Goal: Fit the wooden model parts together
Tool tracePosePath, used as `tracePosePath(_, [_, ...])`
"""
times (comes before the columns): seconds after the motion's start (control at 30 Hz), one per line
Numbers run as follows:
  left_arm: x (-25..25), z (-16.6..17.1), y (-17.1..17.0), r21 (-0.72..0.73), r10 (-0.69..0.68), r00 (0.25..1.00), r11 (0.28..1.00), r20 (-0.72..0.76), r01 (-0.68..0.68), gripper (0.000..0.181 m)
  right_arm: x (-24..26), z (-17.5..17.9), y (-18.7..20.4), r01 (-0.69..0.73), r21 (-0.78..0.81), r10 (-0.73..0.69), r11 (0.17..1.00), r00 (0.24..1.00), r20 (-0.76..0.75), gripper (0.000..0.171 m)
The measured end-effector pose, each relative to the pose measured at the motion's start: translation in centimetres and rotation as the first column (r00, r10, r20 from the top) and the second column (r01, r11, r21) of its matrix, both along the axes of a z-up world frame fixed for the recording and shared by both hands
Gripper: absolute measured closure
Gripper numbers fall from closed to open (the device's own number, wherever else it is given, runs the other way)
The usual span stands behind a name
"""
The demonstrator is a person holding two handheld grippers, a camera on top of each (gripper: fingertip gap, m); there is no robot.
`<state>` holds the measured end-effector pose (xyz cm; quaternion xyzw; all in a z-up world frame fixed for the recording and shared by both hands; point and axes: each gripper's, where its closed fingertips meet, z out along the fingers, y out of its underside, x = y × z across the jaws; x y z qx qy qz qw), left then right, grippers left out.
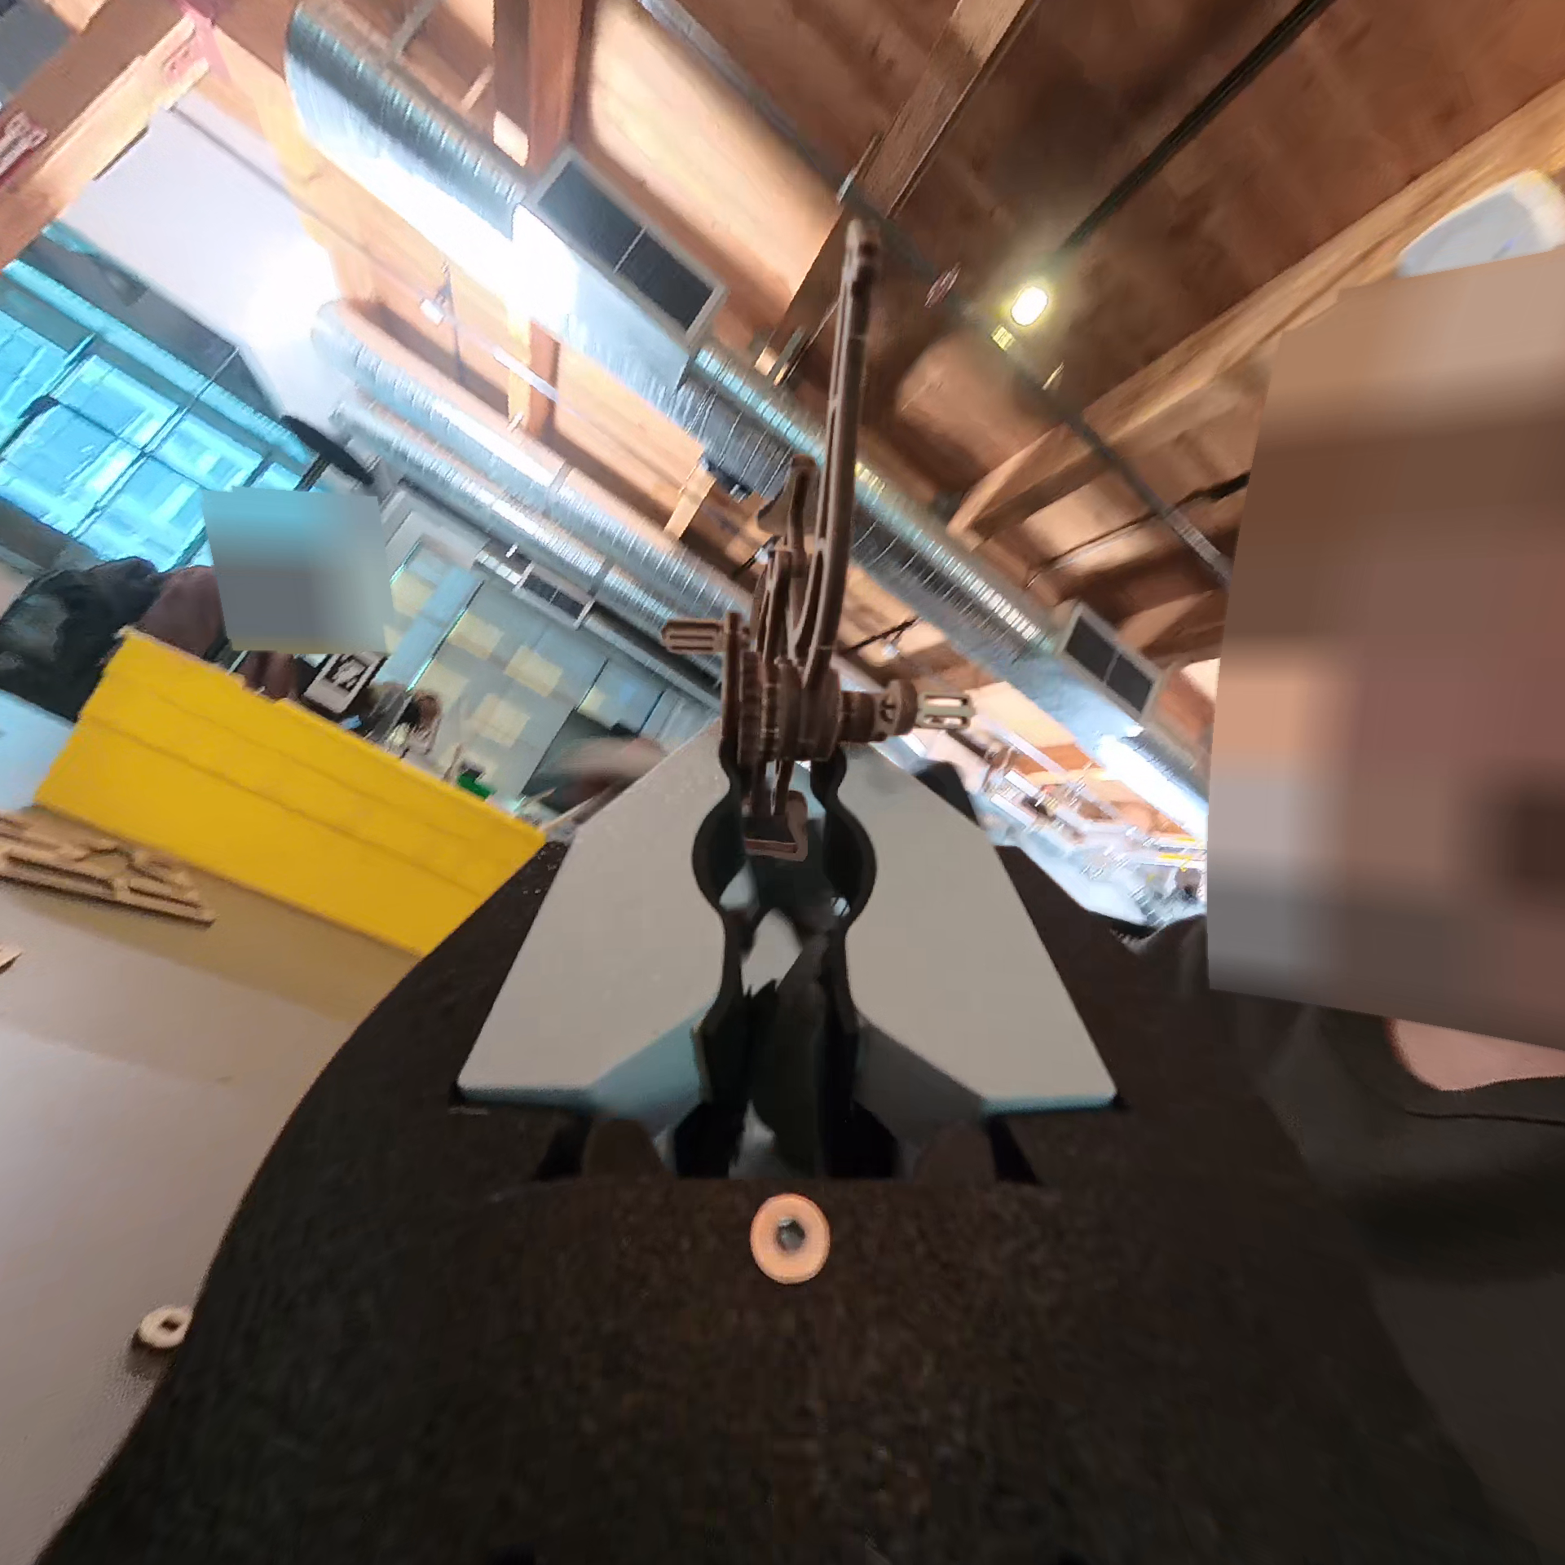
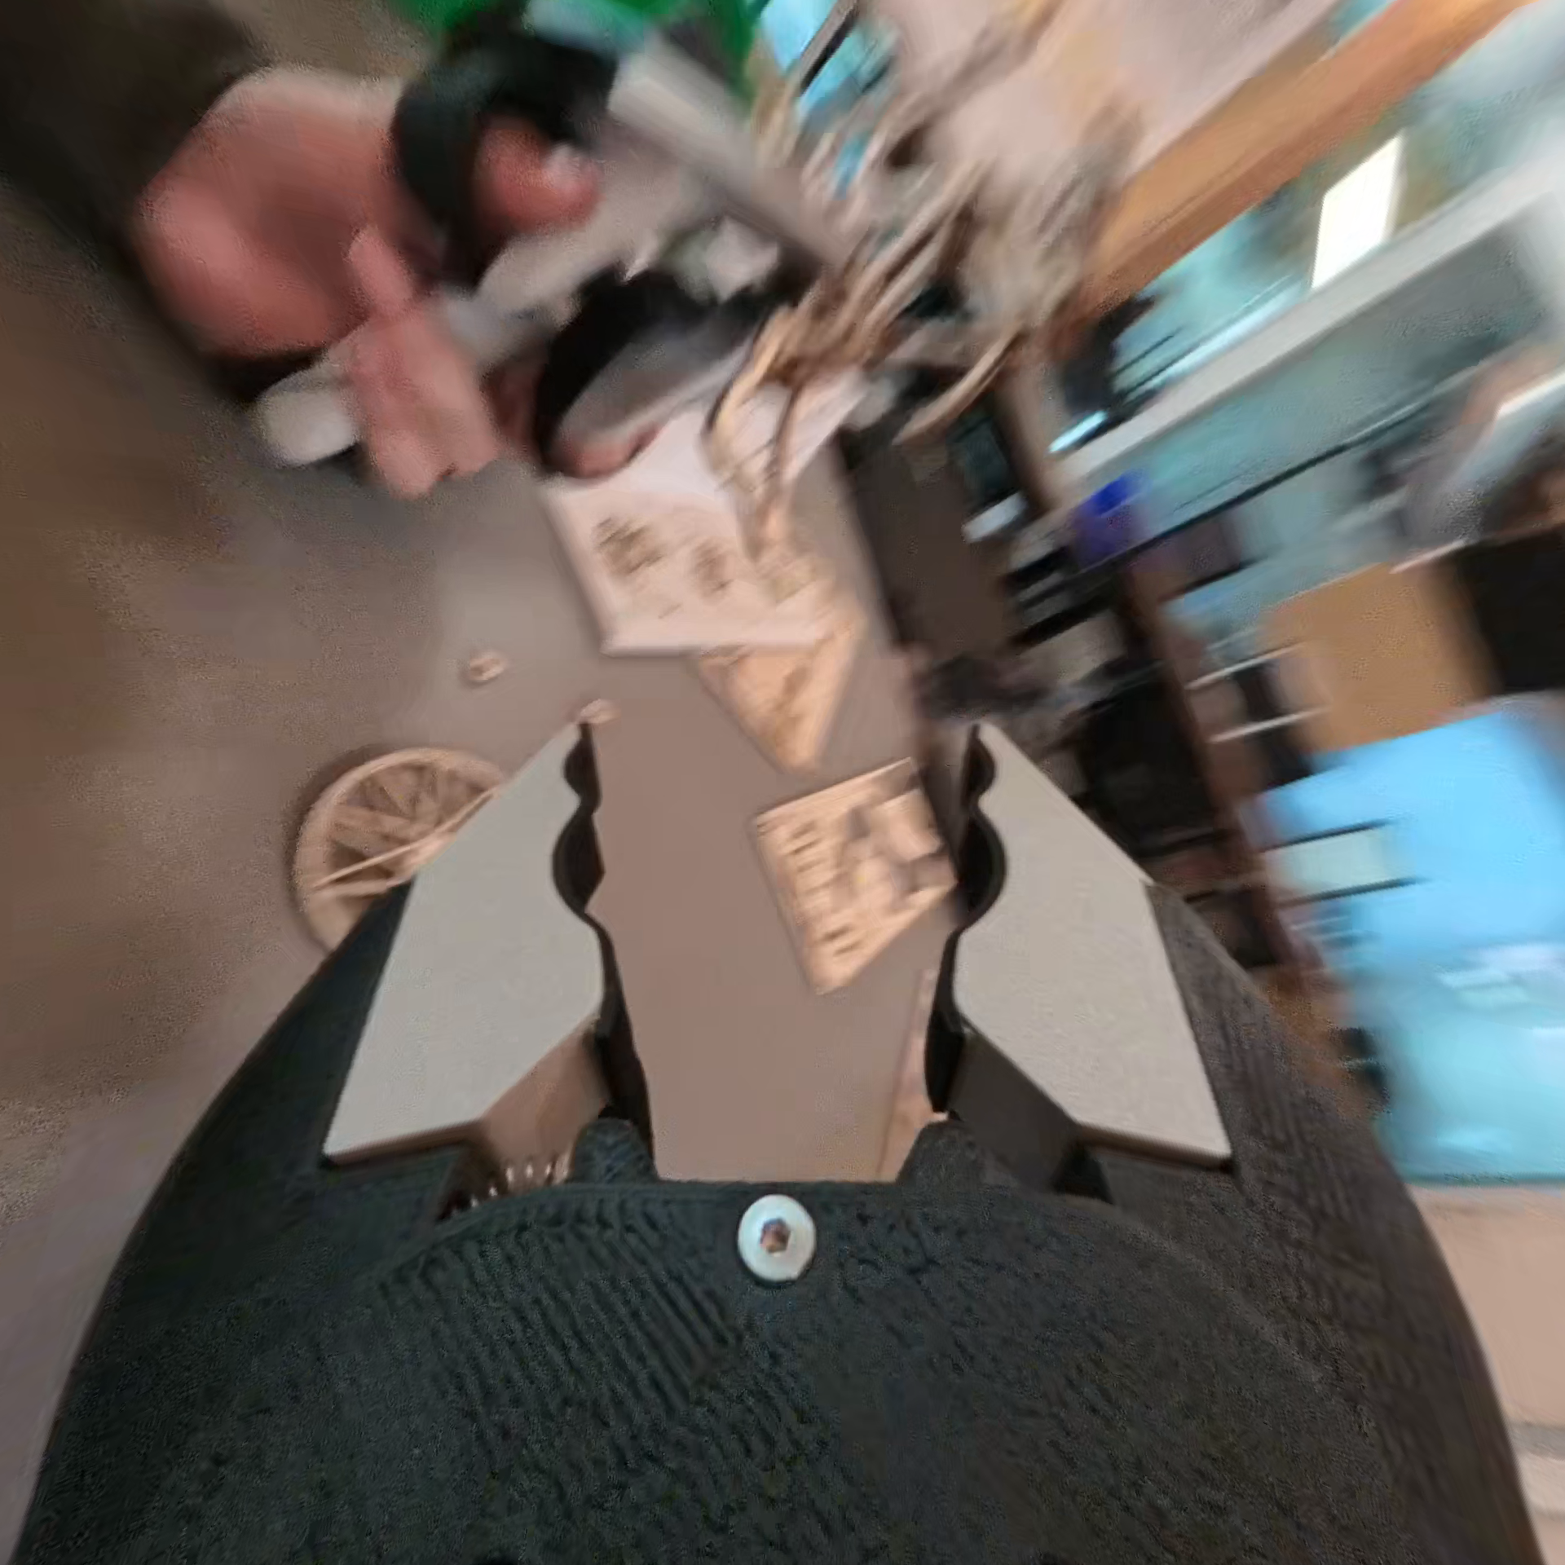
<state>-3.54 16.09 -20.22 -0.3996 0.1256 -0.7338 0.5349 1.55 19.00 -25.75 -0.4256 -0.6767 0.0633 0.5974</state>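
Note:
My left gripper (image 1: 779, 783) is shut on a partly built wooden model (image 1: 796, 627) and holds it up in the air, tilted toward the ceiling. The model has a long thin arm rising upward and small axle pieces sticking out left and right. My right gripper (image 2: 779, 745) is open and empty above the grey table (image 2: 212, 593). A spoked wooden wheel (image 2: 385, 826) lies flat on the table just left of its left finger. Wooden part sheets (image 2: 847, 872) lie ahead between the fingers. The right wrist view is heavily blurred.
A yellow bin (image 1: 254, 788) stands on the table at the left, with a wooden part sheet (image 1: 102, 872) and a small wooden ring (image 1: 163, 1325) near it. A person's hand (image 2: 339, 279) holds the other gripper at the far left. A paper sheet (image 2: 694, 559) and shelving (image 2: 1270, 593) lie beyond.

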Motion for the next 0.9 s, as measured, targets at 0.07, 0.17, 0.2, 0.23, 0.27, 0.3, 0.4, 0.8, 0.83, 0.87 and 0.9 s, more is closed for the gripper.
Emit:
tracePosePath(0.07, [0.5,-0.3,0.1,-0.007,0.01,0.999,1.0,-0.034,-0.011,0.172,0.4,4.2,-1.1,0.012,0.294,0.036,0.956,0.987,-0.156,0.105])
tracePosePath(0.17, [0.4,-0.7,0.5,-0.054,-0.006,1.0,0.999,-0.024,0.005,0.172,1.2,6.5,-2.4,0.103,0.689,0.006,0.718,0.988,-0.155,0.112])
tracePosePath(0.2, [0.4,-0.9,0.9,-0.088,-0.021,1.0,0.996,-0.018,0.019,0.172,1.1,6.4,-2.5,0.11,0.768,-0.018,0.631,0.992,-0.128,0.112])
tracePosePath(0.23, [0.5,-1.4,1.3,-0.143,-0.049,0.999,0.989,-0.013,0.046,0.172,0.9,6.1,-2.7,0.101,0.822,-0.031,0.56,0.994,-0.101,0.111])
tracePosePath(0.27, [0.7,-1.9,1.7,-0.21,-0.1,0.995,0.973,-0.003,0.097,0.172,0.5,5.7,-2.9,0.083,0.859,-0.036,0.505,0.996,-0.076,0.109])
tracePosePath(0.3, [1.0,-2.3,1.9,-0.264,-0.152,0.988,0.952,0.02,0.152,0.172,0.2,5.4,-2.9,0.071,0.885,-0.04,0.46,0.997,-0.059,0.107])
tracePosePath(0.4, [1.8,-2.9,1.7,-0.325,-0.238,0.971,0.916,0.032,0.235,0.171,-0.4,4.0,-2.4,0.028,0.918,-0.075,0.396,0.997,0.002,0.105])
tracePosePath(0.8, [4.0,-3.1,-0.4,-0.21,-0.215,0.965,0.961,-0.151,0.181,0.17,-0.9,2.8,-2.1,0.023,0.919,-0.097,0.393,0.995,0.017,0.17])
tracePosePath(0.83, [4.1,-2.8,-0.8,-0.137,-0.141,0.971,0.984,-0.195,0.115,0.17,-0.9,2.9,-2.3,0.028,0.908,-0.088,0.418,0.996,0.01,0.171])
tracePosePath(0.87, [4.2,-2.5,-1.2,-0.057,-0.068,0.97,0.997,-0.234,0.056,0.171,-0.8,3.3,-2.6,0.038,0.899,-0.074,0.436,0.997,-0.006,0.171])
tracePosePath(0.9, [4.2,-2.3,-1.7,0.02,0.005,0.964,1.0,-0.266,0.0,0.168,-0.7,3.7,-2.8,0.055,0.89,-0.062,0.453,0.998,-0.03,0.171])
